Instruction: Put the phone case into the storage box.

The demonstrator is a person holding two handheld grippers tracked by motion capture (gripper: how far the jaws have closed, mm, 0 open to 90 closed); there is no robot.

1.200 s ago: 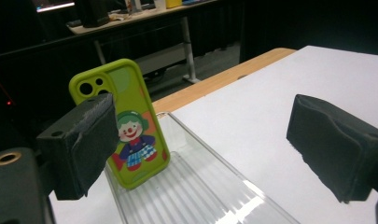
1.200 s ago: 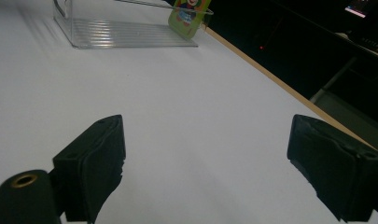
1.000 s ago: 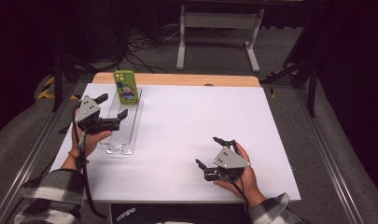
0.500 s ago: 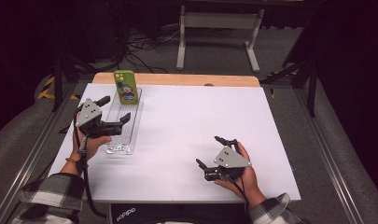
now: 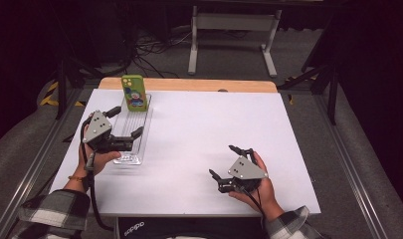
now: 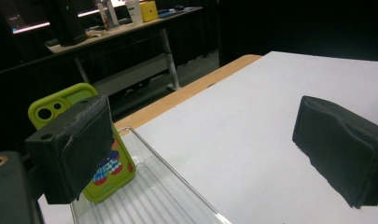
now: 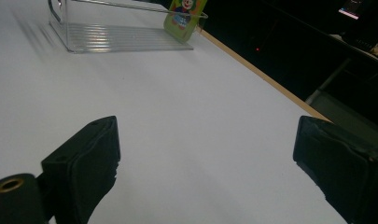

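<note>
A lime-green phone (image 5: 134, 93) with a cartoon figure on its case stands tilted against the far end of a clear plastic tray (image 5: 138, 144) at the table's left. My left gripper (image 5: 125, 121) hovers open over the tray's near half, short of the phone and holding nothing. In the left gripper view the phone (image 6: 113, 169) sits behind the left pad (image 6: 74, 144), and the tray (image 6: 177, 196) runs below. My right gripper (image 5: 225, 162) is open above bare table at the near right, well apart from the tray. The right gripper view shows the tray (image 7: 121, 37) and phone (image 7: 184, 14) far off.
The white table top (image 5: 214, 124) has a wooden strip (image 5: 189, 84) along its far edge. A metal stand (image 5: 229, 35) and cables lie on the floor beyond it. Metal rails (image 5: 348, 164) run along both sides of the table.
The left gripper has drifted a little toward the near end of the tray, still open. The right gripper has barely moved.
</note>
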